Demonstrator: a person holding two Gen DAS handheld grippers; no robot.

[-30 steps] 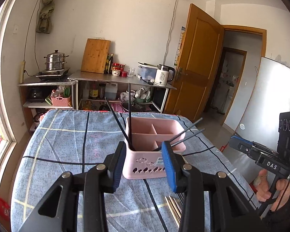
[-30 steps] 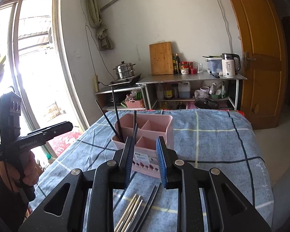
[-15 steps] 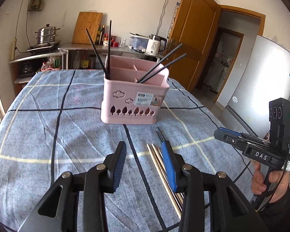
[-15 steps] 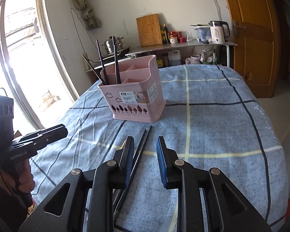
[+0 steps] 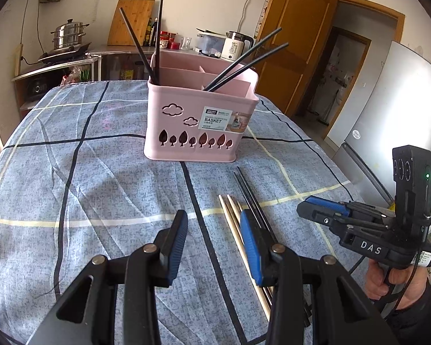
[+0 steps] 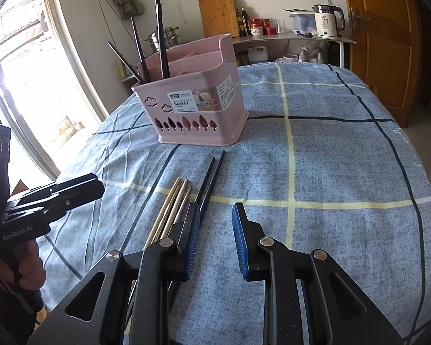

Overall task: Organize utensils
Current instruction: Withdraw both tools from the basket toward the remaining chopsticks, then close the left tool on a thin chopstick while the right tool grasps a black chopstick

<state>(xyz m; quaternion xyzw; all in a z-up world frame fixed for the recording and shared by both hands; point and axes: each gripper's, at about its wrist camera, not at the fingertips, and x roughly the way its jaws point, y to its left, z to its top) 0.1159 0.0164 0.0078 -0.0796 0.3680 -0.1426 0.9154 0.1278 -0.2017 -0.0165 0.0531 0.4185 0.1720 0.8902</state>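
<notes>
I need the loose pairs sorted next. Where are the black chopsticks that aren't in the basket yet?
In both wrist views the loose black chopsticks lie flat on the blue checked tablecloth, just in front of the pink basket, beside the wooden chopsticks.

Pink basket (image 5: 186,132) holds 4 upright black chopsticks (image 5: 140,49); loose chopsticks (image 6: 184,198) lie before it.

— What colour is the basket (image 5: 198,120)?
— Pink, with tree and cloud cut-outs. It holds black chopsticks (image 5: 245,57).
— And the tablecloth (image 6: 330,155)?
— Speckled blue, crossed by dark and cream lines.
</notes>
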